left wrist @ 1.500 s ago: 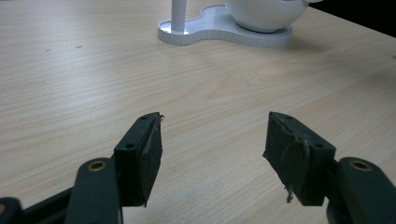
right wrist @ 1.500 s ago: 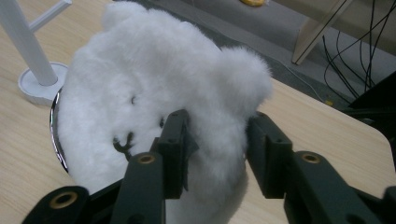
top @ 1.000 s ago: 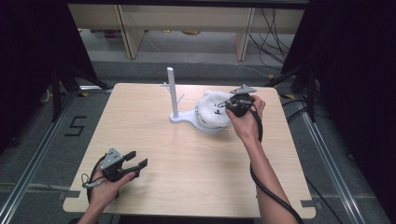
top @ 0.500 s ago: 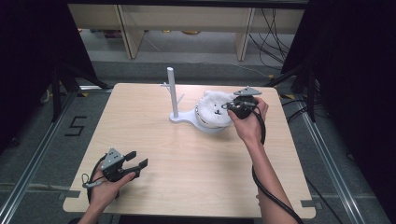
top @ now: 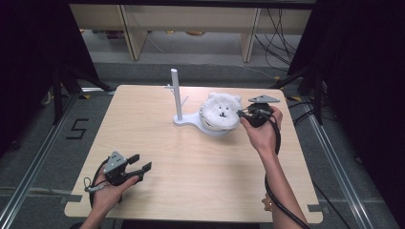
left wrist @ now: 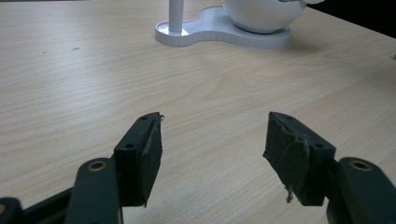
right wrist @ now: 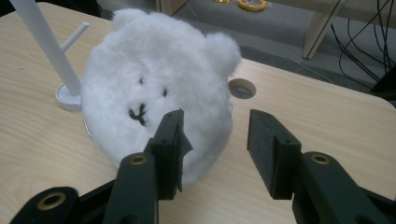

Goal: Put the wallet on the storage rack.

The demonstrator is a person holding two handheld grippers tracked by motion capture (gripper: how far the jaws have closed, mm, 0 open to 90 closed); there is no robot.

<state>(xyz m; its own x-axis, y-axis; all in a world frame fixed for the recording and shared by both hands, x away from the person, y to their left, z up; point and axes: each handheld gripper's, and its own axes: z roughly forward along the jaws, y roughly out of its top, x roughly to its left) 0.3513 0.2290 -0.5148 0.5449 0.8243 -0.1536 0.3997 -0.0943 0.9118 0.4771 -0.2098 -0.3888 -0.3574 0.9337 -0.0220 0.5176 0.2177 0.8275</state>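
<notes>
Nearest the person, the left tongs (top: 138,168) are resting low over the near left corner of the worktop (top: 205,191), gaping wide with nothing between the jaws; in the left gripper view they (left wrist: 212,149) are pointing across bare wood toward the white stand (left wrist: 224,33) farther off.

Farther away on the right, the right tongs (top: 242,114) are hovering just beside the right flank of the fluffy white bear head (top: 220,110), which is sitting on the round end of the white stand (top: 188,121) at the far middle of the worktop, next to the stand's upright post (top: 175,93). In the right gripper view the right tongs (right wrist: 215,140) are standing partly open, having just been closing; the left jaw is lying in front of the fur near the bear's (right wrist: 154,88) lower cheek, the right jaw is over bare wood, and the gap between them is looking empty. I cannot tell whether the left pad is brushing the fur.

The step in hand seems to be taking hold of the bear. To do it well, the right tongs should be moving further in so that a good tuft or the rim of the plush is lying between both pads before squeezing, and lifting gently so the light stand is not dragging along or tipping.
</notes>
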